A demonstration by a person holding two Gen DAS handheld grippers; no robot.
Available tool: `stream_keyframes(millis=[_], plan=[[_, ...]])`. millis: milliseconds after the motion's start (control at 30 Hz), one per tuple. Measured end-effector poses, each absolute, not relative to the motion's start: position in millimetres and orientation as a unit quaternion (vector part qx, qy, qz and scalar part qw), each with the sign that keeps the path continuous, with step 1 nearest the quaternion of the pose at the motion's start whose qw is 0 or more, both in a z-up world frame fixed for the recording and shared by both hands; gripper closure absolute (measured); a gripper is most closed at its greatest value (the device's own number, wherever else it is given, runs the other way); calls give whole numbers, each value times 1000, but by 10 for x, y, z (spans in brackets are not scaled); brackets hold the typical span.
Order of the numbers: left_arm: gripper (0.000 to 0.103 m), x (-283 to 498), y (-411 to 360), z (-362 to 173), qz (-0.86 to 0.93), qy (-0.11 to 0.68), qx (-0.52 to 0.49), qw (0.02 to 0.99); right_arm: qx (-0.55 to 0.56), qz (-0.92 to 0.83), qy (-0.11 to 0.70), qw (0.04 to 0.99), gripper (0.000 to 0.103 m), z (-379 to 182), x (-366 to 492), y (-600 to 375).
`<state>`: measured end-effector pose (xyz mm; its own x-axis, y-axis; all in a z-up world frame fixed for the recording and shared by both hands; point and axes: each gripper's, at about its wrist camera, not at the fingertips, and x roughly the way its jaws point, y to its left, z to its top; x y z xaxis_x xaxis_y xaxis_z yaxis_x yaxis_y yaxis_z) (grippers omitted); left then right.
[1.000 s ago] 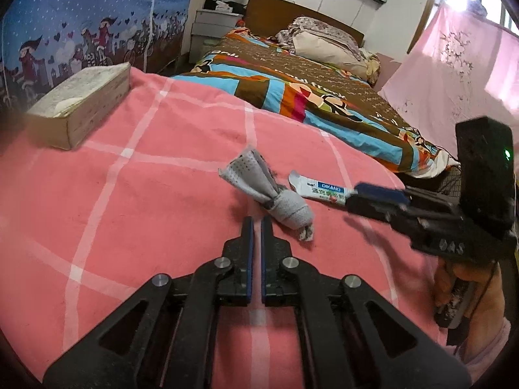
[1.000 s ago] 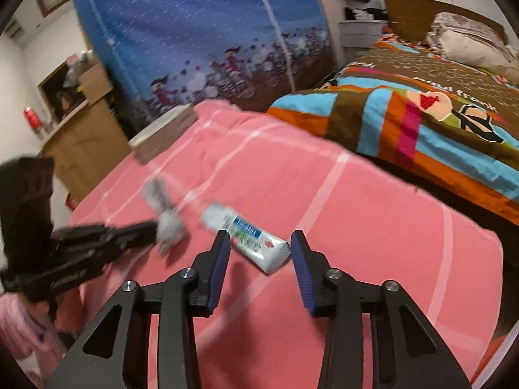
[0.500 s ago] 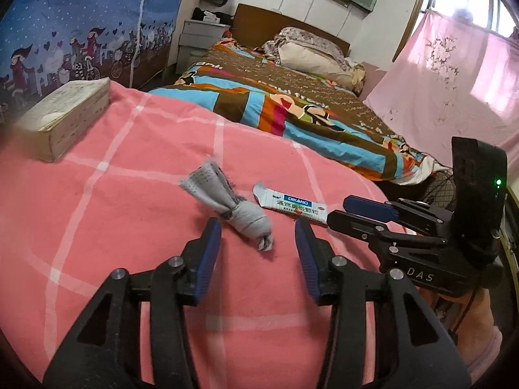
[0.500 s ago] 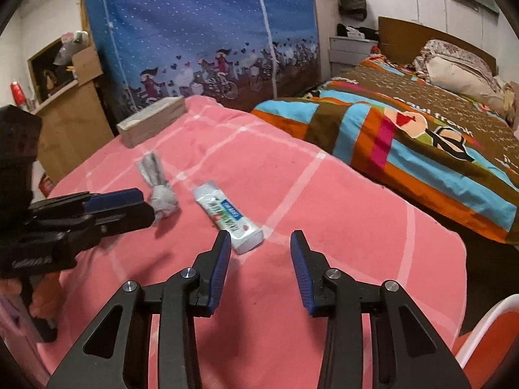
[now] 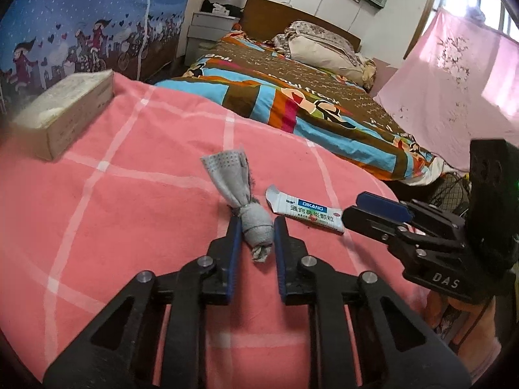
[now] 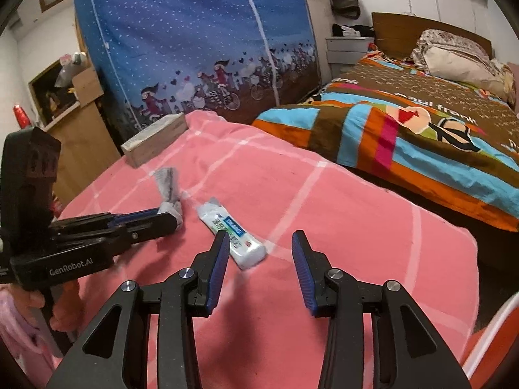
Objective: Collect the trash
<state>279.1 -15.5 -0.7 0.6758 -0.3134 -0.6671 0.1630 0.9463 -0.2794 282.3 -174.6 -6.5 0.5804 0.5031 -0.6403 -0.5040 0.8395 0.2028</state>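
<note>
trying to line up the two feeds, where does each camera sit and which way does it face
Left wrist: on the left gripper, angled down across the pink blanket; its jaws are closing around the grey wad; right gripper at right.
Right wrist: on the right gripper, angled down, jaws opening by the white sachet; left gripper and a hand at left.
Shared: wad, sachet, tissue box, striped bed.

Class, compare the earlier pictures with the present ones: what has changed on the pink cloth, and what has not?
The left gripper, shut a second ago, opened, moved onto the grey wad, and its jaws are now closing around it. The right gripper, jaws opening slightly, stays open at the sachet. Wad, sachet and box lie where they were.
</note>
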Motion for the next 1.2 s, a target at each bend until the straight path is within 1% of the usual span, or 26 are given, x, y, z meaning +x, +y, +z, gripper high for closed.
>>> stream_keyframes(millis=[267,533,667,767,967,1200], plan=[[81,2781,-63,-20,-129,396,-99,904,-43,299,383,873,63,-157,2884,-1536],[81,2773,-79,-28,-129,397,-95,904,-70,299,384,871,64,-179,2863,-1456],[81,2763,-83,-33,-128,397,-95,904,-84,292,379,874,73,-178,2820,-1437],[81,2765,-76,-36,-128,397,-94,904,-84,288,376,877,75,-175,2803,-1447],[81,2702,-107,-32,-129,387,-92,908,-77,277,363,886,76,-146,2725,-1488],[82,2549,-222,67,-135,351,-73,924,-44,244,308,918,76,-3,2475,-1674]])
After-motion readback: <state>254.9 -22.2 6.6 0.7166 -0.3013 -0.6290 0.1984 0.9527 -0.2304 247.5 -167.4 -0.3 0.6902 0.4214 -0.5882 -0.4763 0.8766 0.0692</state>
